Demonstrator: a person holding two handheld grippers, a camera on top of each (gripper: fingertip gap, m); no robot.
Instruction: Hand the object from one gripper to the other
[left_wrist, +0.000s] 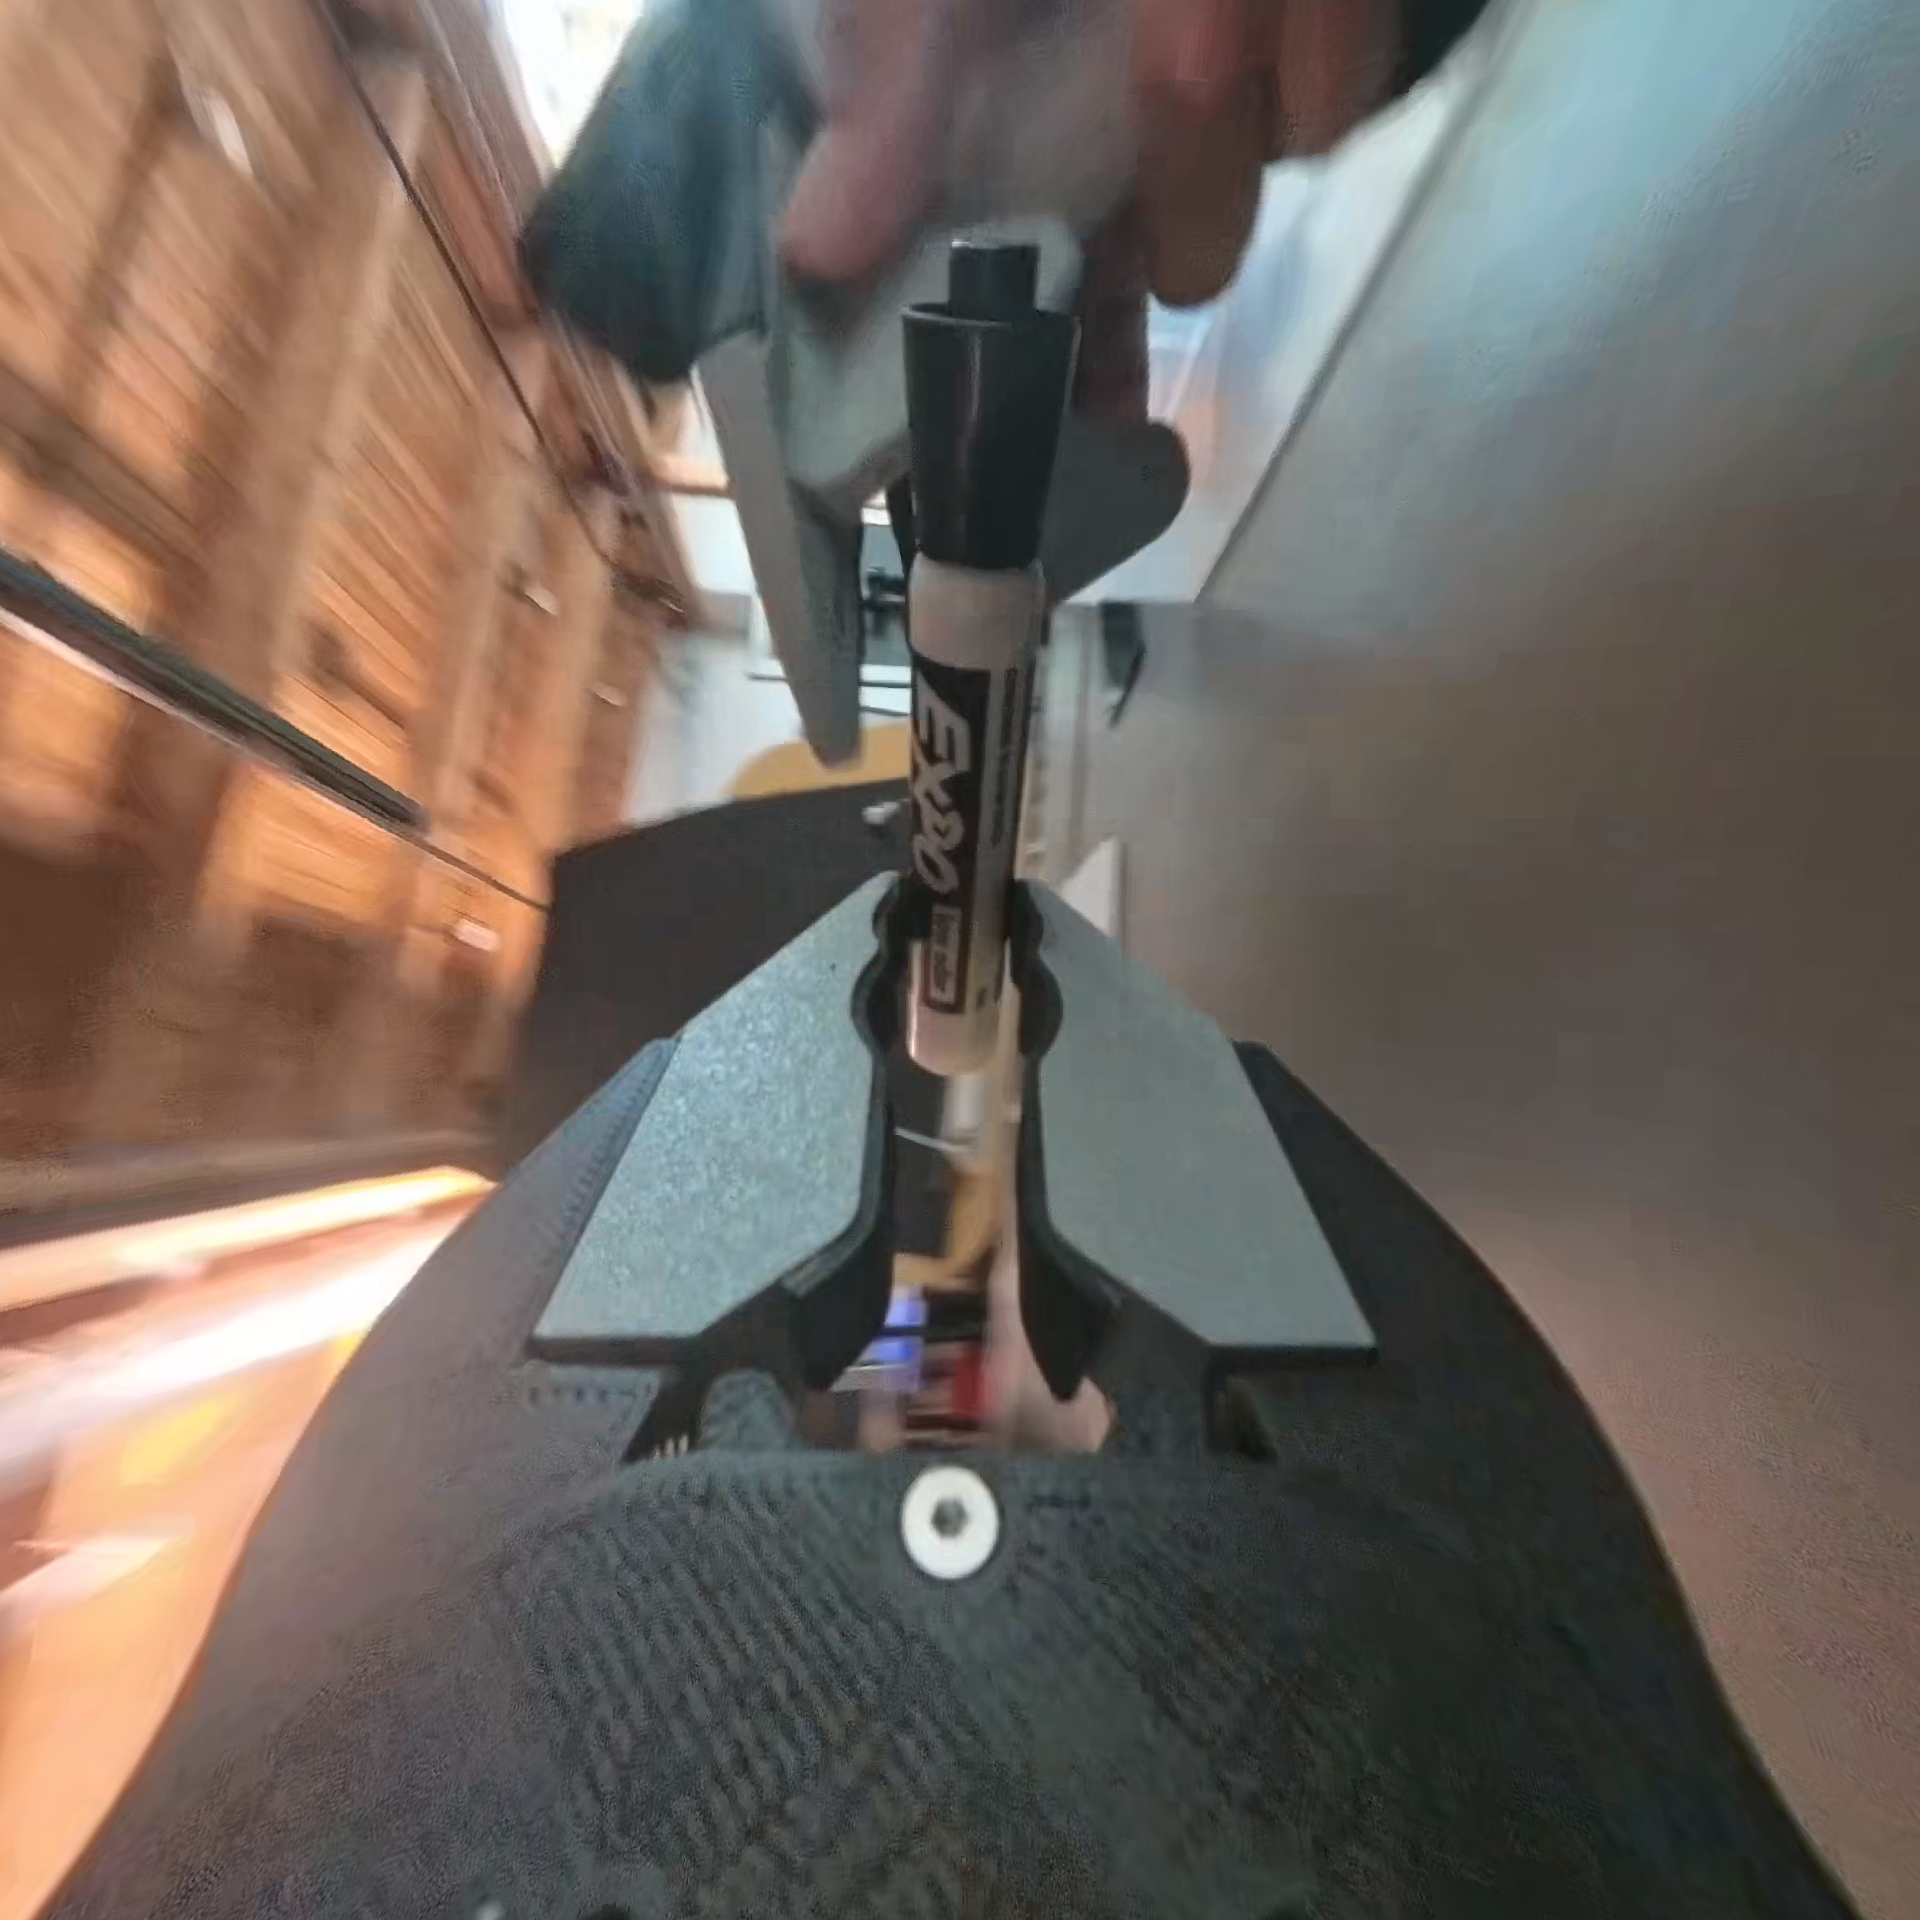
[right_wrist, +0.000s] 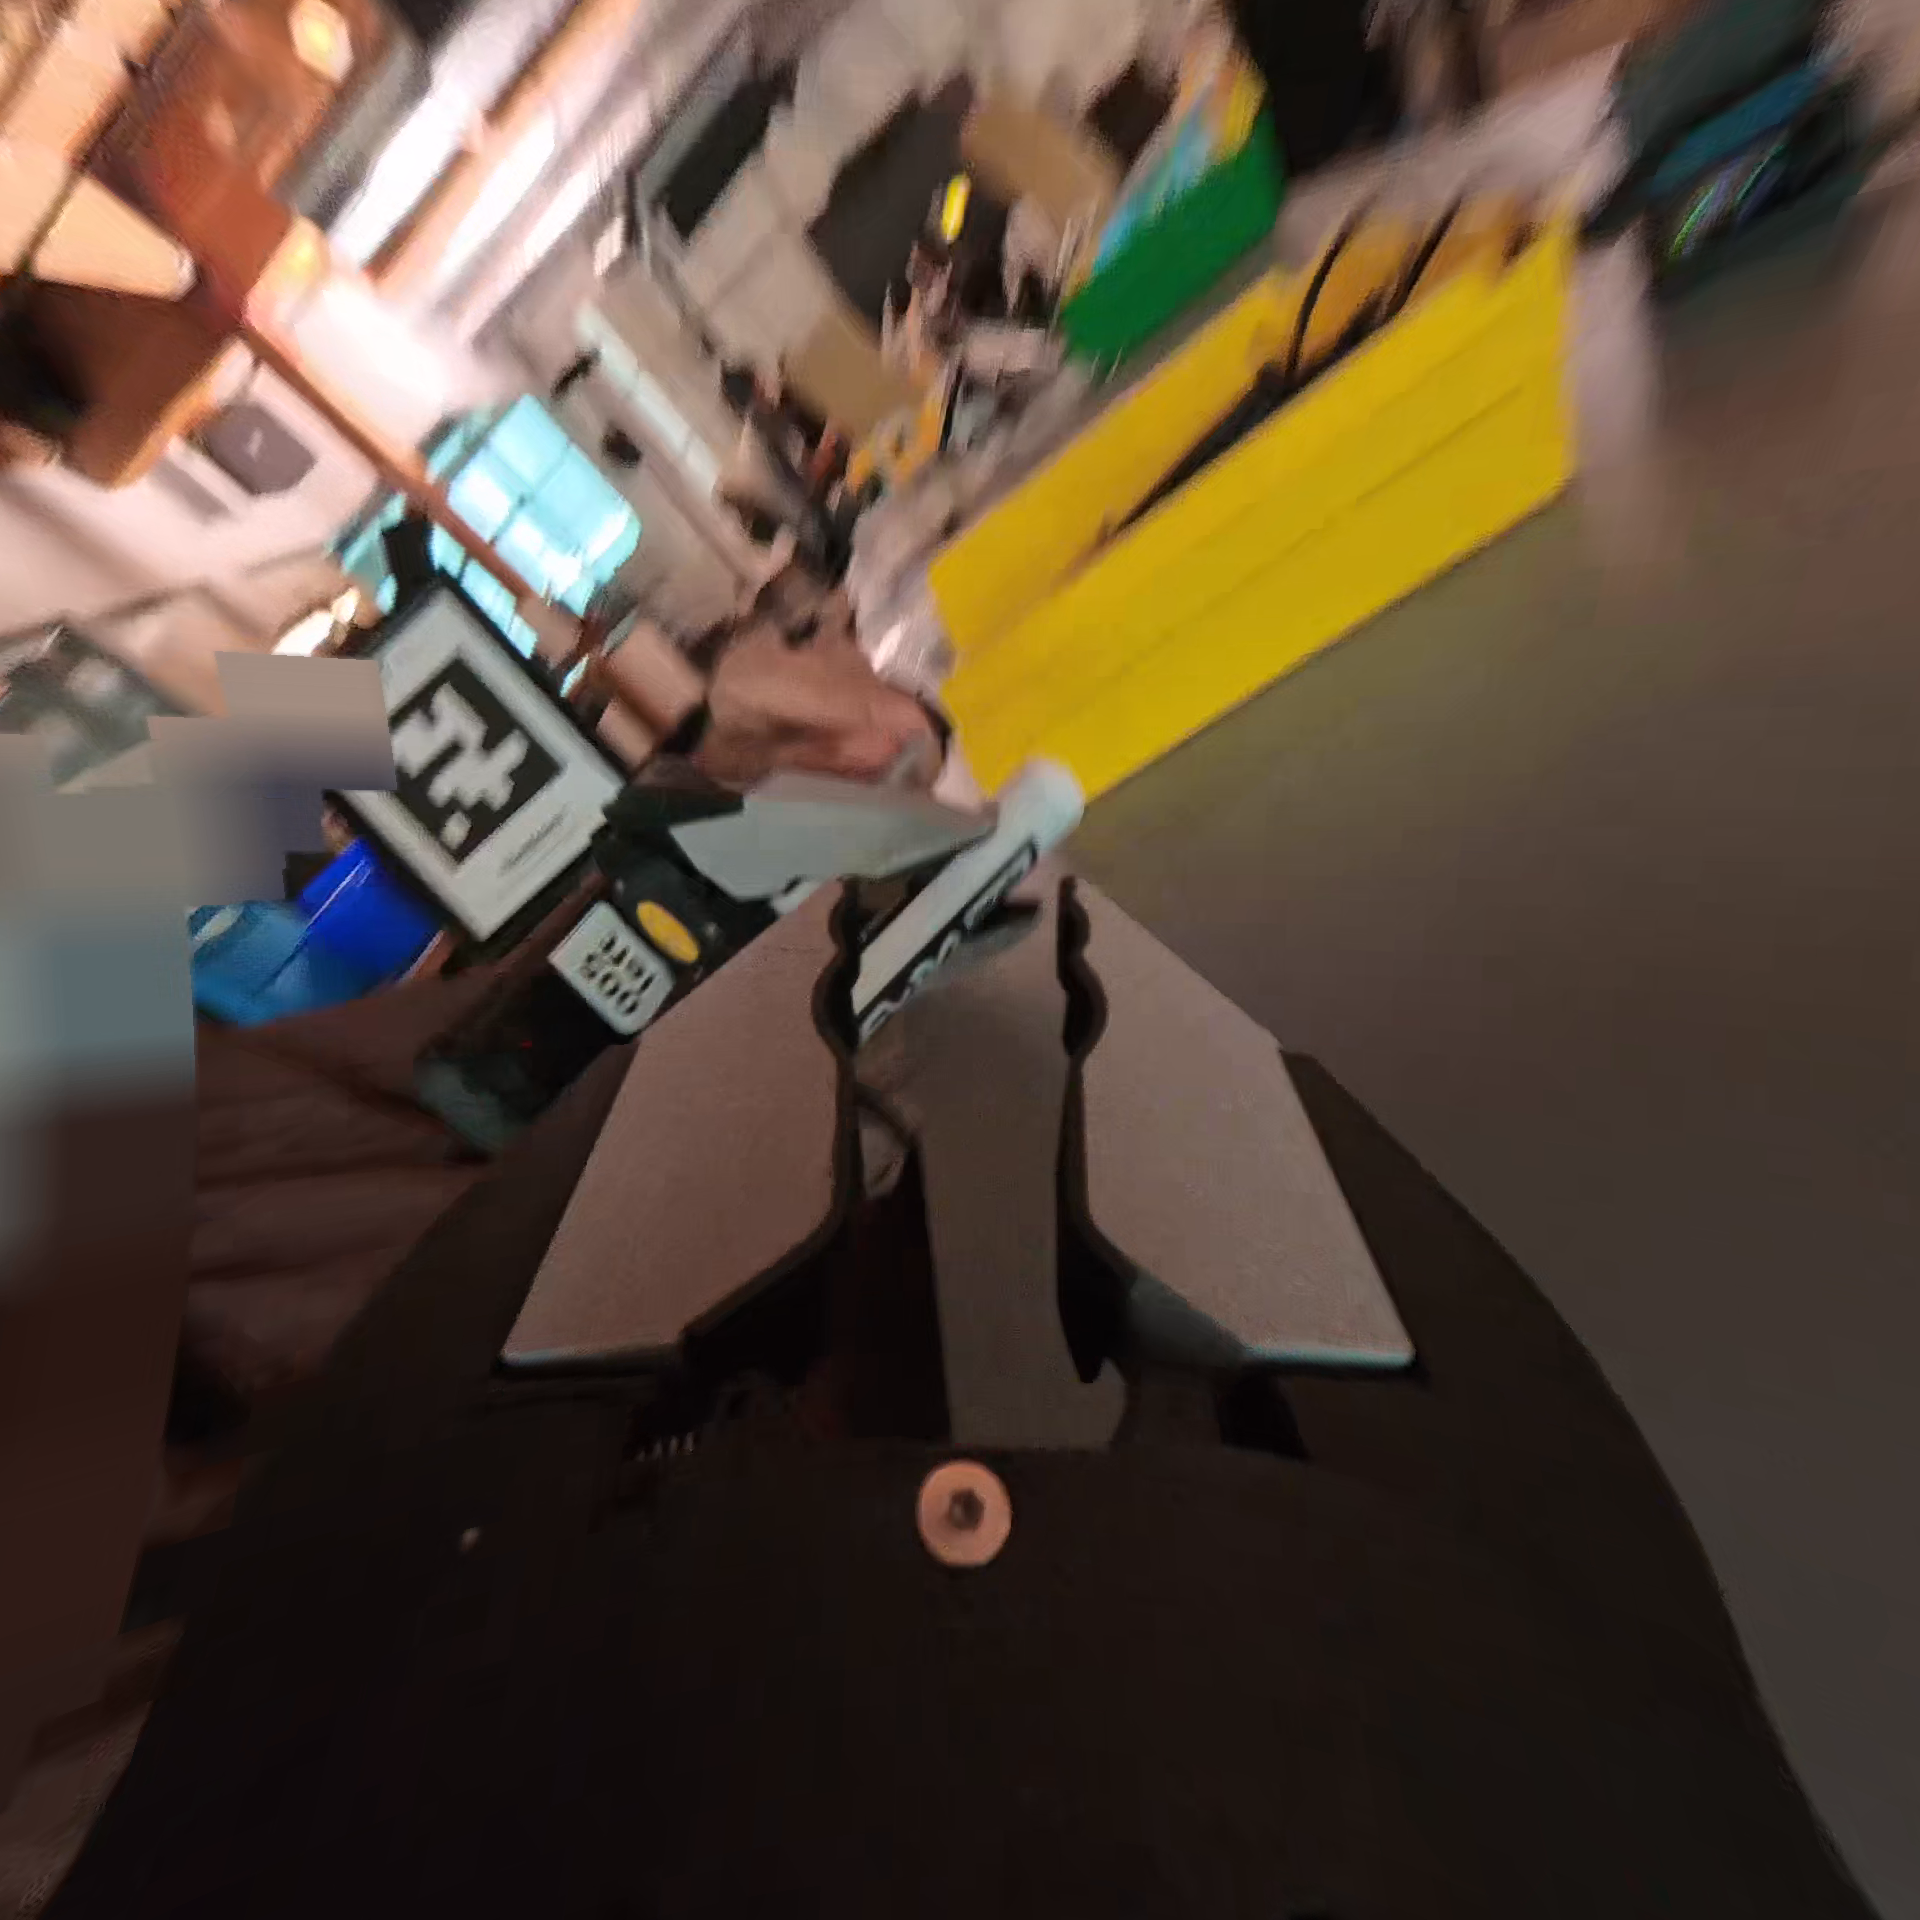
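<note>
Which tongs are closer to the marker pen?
Left. The left tongs are shut on the marker pen, gripping its white end. The right tongs are open, with the pen lying across the gap at their tips, not yet gripped.

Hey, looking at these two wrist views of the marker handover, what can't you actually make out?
- Left wrist view: the marker is clamped in the left gripper; the right gripper behind its cap is motion-blurred, so contact there is unclear.
- Right wrist view: the right gripper is open; its own finger hides the marker's cap end.
- Right wrist view: the yellow bin's contents are blurred.
</note>
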